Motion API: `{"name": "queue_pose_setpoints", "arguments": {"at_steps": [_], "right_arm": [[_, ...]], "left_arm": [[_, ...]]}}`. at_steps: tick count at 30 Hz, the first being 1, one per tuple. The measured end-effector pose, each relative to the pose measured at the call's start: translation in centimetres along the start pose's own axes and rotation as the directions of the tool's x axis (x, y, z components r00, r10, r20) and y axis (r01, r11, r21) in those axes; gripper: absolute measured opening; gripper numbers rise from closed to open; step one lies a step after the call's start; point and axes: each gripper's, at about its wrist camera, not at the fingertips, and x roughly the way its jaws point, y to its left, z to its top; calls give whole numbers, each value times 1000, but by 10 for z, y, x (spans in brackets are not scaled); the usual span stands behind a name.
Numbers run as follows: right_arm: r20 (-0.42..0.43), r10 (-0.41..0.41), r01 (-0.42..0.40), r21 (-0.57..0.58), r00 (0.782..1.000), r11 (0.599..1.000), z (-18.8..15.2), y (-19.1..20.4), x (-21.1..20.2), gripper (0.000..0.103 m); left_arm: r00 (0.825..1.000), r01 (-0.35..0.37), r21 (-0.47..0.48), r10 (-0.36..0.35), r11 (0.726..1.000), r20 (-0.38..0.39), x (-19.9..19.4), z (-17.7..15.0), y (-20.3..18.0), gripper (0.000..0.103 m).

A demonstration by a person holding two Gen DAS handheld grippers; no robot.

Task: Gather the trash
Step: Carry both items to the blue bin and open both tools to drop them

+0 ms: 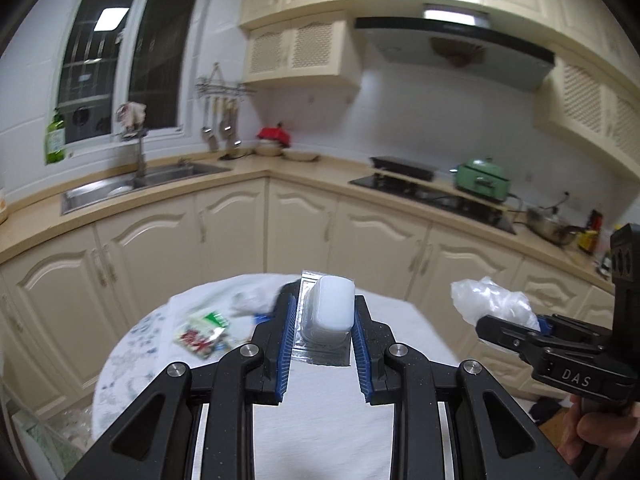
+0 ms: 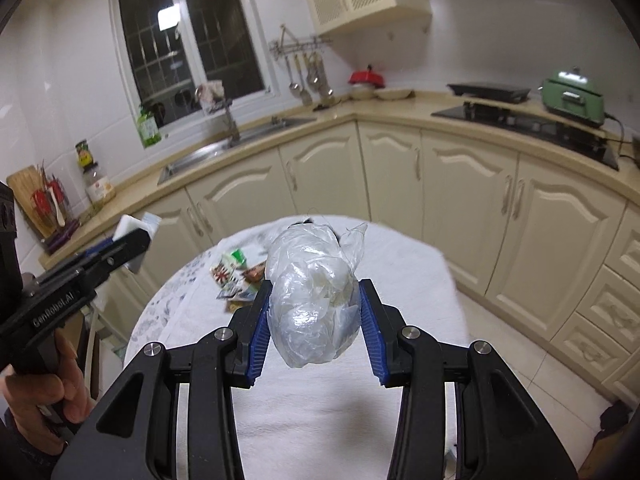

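While both loads hang above the round table (image 2: 420, 280), left gripper (image 1: 325, 320) clamps the white plastic cup (image 1: 332, 304), right gripper (image 2: 314, 312) the crumpled bag (image 2: 312, 300); keep squeezing firmly, wrappers (image 2: 236, 276) remaining beneath.

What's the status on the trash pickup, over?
Left gripper shut on white blister pack. Right gripper shut on crumpled plastic bag. Wrappers left on table. Nothing blocking.
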Motion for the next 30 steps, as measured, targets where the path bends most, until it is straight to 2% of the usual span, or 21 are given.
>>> {"name": "queue_pose_setpoints", "arguments": {"at_steps": [5,10,14,20,24,25,30], "right_arm": [[60,-53,51,43,997,998,2,-31,-34,42],[96,-150,138,122,984,983,-4,-79,-67,42],[105,-252,228,200,962,953,-14,-126,-97,42],[81,-371,334,291,925,896,-32,-185,-128,42],[44,-423,384,341,905,858,-47,-221,-136,42],[37,-428,389,349,903,852,-50,-228,-137,42],[-25,-441,413,401,897,818,-72,-266,-129,42]], "left_arm": [[996,83,48,-84,995,12,7,5,-36,23],[982,187,103,-188,977,-8,22,5,-76,23],[962,273,135,-269,952,-47,45,4,-108,23],[916,397,155,-380,905,-130,84,-4,-151,23],[892,438,168,-403,883,-205,128,-5,-171,23],[886,445,166,-406,880,-223,144,4,-179,23],[849,482,172,-409,859,-336,199,7,-215,23]]}}
